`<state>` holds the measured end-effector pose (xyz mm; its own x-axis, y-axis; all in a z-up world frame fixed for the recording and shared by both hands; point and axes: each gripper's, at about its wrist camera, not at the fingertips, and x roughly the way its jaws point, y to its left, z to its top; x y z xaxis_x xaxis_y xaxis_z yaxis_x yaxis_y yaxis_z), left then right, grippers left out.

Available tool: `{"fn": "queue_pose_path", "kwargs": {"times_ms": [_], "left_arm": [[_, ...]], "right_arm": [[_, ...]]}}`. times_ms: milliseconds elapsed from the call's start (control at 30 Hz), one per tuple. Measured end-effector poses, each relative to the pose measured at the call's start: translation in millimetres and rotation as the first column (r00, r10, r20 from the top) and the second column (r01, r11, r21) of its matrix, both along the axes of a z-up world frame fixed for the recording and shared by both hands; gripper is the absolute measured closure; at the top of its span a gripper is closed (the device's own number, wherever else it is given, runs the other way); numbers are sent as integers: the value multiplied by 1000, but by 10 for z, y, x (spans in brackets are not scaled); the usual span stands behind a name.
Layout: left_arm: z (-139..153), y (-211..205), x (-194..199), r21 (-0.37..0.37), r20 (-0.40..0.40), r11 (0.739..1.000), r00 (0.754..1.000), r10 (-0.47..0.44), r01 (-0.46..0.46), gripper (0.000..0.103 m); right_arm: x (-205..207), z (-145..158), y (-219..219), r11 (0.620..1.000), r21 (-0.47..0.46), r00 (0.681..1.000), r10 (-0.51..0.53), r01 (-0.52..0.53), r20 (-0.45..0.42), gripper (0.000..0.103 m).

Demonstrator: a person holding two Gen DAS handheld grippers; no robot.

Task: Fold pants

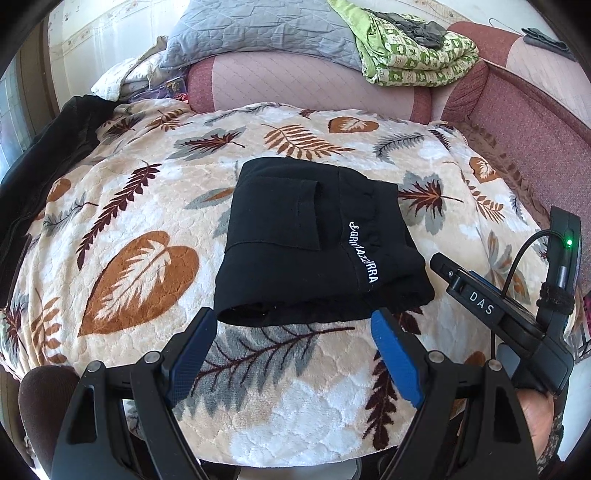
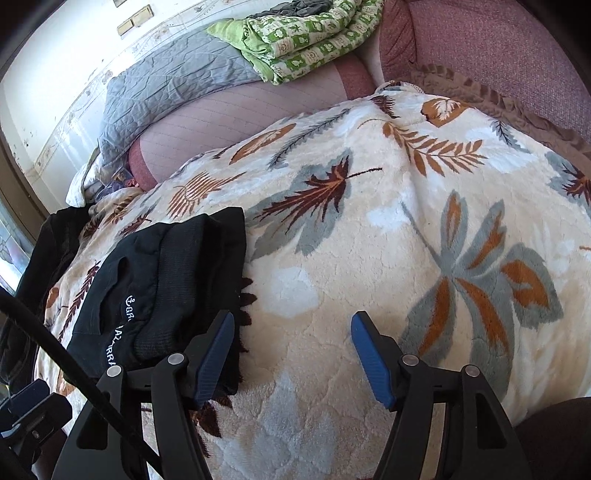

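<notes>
Left wrist view
- Pants: the black folded fabric pants (image 1: 314, 240) with white lettering along one seam lay as a compact rectangle in the middle of the cream plush blanket with brown and grey leaf print (image 1: 122, 206).
- My left hand-held gripper (image 1: 293, 326): I held it released, its blue-padded fingers (image 1: 192, 354) spread wide with nothing clamped between them; the tips sat just beside the near edge of the pants, over bare blanket.
- My right hand-held gripper (image 1: 491, 306): its black body came in from the right edge, near the right corner of the pants; from here I could not tell how its jaws stood.
- Background: a pink quilted sofa (image 1: 295, 85) lay behind the blanket, with a grey quilted pillow (image 1: 258, 33) and a folded green patterned quilt (image 1: 417, 55) on it. A dark garment (image 1: 48, 158) lay at the blanket's left edge.

Right wrist view
- My right hand-held gripper (image 2: 291, 332): released, blue pads apart, nothing between them but blanket (image 2: 369, 240).
- Pants (image 2: 162, 280): they lay at the lower left, and my left finger (image 2: 216, 354) overlapped their right edge; I could not tell whether it touched the cloth.
- Background: the grey pillow (image 2: 173, 85), green quilt (image 2: 306, 40) and pink sofa (image 2: 498, 55) ran along the top.
</notes>
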<state>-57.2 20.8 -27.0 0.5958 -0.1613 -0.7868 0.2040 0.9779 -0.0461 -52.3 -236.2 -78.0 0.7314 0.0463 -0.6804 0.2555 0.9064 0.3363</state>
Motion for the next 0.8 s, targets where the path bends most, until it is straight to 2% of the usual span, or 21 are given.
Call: {"fn": "queue_pose_path", "kwargs": {"times_ms": [433,600,667,800], "left_arm": [[-44,19,28,-5,-15,1000,1000,19,-20,18],[36,49,-24,9,16,1000,999,29,-29,18],[37,56,-41,22,26,999,999,28,-28,18],[-10,99,-5,-3,-10,999,999,35,-35,18]], "right_arm": [[18,0,59,999,-34,1000,11,-11,0,30],[-47,102,183,991,-131,999,26,-20,43,30],[-76,148,222,989,-143,997,39,-29,66,29],[-86,156,287,980,-196,997,37,-23,67,27]]}}
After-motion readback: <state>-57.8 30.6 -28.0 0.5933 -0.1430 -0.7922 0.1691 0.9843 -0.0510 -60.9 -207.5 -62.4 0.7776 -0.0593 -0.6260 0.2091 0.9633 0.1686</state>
